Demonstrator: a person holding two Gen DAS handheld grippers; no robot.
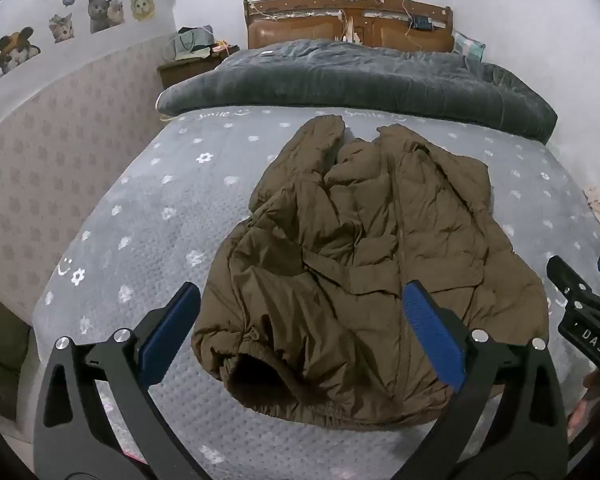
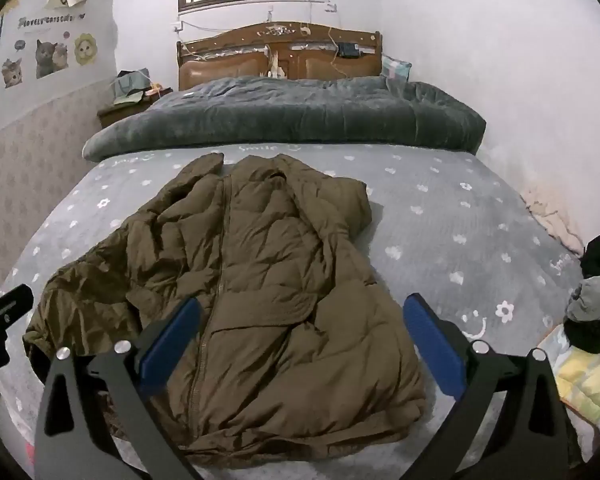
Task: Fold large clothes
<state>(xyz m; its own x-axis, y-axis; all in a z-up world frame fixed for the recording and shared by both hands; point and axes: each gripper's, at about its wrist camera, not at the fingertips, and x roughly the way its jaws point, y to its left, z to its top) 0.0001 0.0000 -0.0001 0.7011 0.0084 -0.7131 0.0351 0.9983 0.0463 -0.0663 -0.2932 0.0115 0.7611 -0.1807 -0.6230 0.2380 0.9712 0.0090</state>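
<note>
An olive-brown padded jacket (image 1: pixel 360 248) lies zipped and crumpled on the grey flowered bedspread (image 1: pixel 140 208), hem towards me, collar far. One sleeve is folded across its left half, cuff near the front edge. My left gripper (image 1: pixel 302 300) hovers open above the jacket's hem, with nothing between its blue pads (image 1: pixel 172 332). In the right wrist view the jacket (image 2: pixel 260 280) fills the middle, and my right gripper (image 2: pixel 302 312) hangs open over its lower right part, touching nothing. The right gripper (image 1: pixel 584 300) also shows at the right edge of the left wrist view.
A thick dark-grey quilt (image 1: pixel 360 80) lies folded across the far half of the bed before a wooden headboard (image 1: pixel 348 16). A cluttered nightstand (image 1: pixel 188 64) stands far left. Dark and grey clothes (image 2: pixel 592 304) are piled at the bed's right edge. Walls close both sides.
</note>
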